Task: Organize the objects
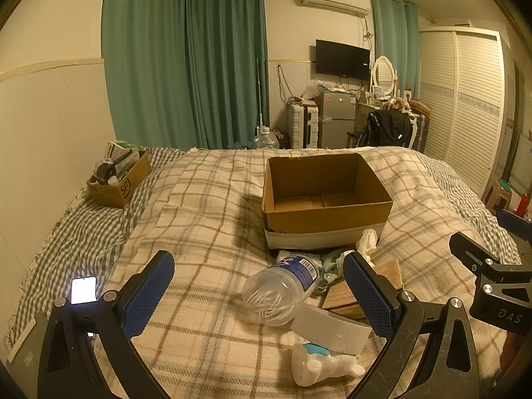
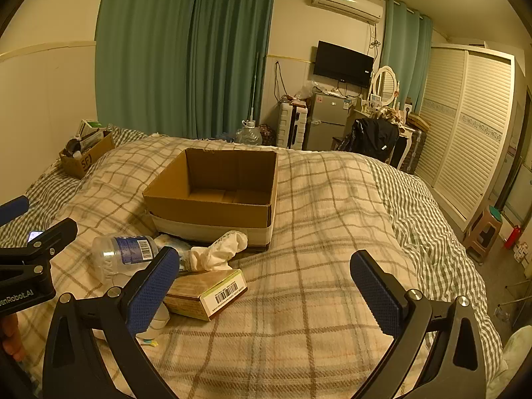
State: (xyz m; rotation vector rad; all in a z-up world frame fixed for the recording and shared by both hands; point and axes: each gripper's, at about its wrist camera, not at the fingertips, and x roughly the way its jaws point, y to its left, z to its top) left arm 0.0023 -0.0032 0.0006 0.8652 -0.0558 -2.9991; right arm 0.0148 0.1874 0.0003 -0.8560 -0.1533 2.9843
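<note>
An empty open cardboard box (image 1: 327,214) (image 2: 212,211) sits on the plaid bed. In front of it lies a pile: a clear plastic bottle (image 1: 279,287) (image 2: 123,252) on its side, a white cloth (image 1: 367,241) (image 2: 217,252), a small brown carton (image 1: 339,299) (image 2: 207,294), a white plastic piece (image 1: 329,331) and a white figurine (image 1: 324,367). My left gripper (image 1: 262,296) is open, its fingers either side of the bottle and above it. My right gripper (image 2: 266,294) is open and empty, over bare blanket just right of the carton.
A second cardboard box (image 1: 116,184) (image 2: 84,156) full of items stands at the bed's far left. A lit phone (image 1: 83,290) lies on the left of the bed. Beyond the bed are a fridge (image 1: 335,119), a chair and a wardrobe (image 2: 465,126).
</note>
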